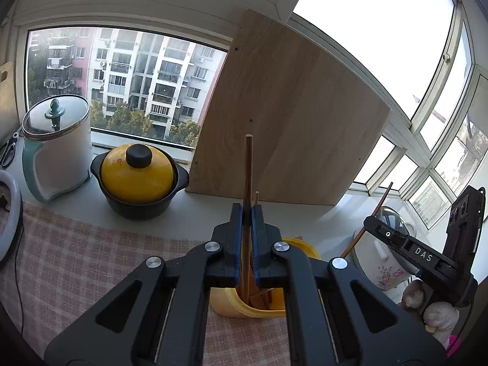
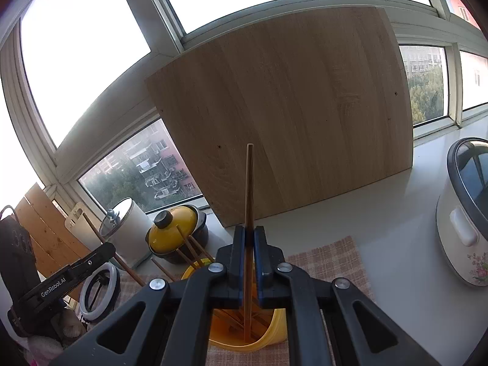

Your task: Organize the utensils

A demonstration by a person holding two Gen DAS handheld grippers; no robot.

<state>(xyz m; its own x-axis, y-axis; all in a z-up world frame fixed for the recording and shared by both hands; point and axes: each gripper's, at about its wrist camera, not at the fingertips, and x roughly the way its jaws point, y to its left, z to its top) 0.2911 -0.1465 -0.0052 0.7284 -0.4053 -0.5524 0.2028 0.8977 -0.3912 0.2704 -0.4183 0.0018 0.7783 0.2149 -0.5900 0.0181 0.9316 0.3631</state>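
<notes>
My left gripper (image 1: 247,210) is shut on a brown wooden chopstick (image 1: 248,170) that stands upright, its lower end inside a yellow utensil holder (image 1: 238,306) on the checked cloth. My right gripper (image 2: 250,232) is shut on another upright wooden chopstick (image 2: 249,183), its lower end inside the same yellow holder (image 2: 274,332). Several more chopsticks (image 2: 190,248) lean out of the holder's left side. The right gripper shows at the right of the left wrist view (image 1: 373,222), the left gripper at the lower left of the right wrist view (image 2: 108,251).
A large wooden board (image 1: 286,116) leans on the window behind the holder. A yellow-lidded black pot (image 1: 138,177) and a white lidded canister (image 1: 58,146) stand on the left sill. A white floral rice cooker (image 2: 463,213) stands right. A ring light (image 2: 97,289) lies left.
</notes>
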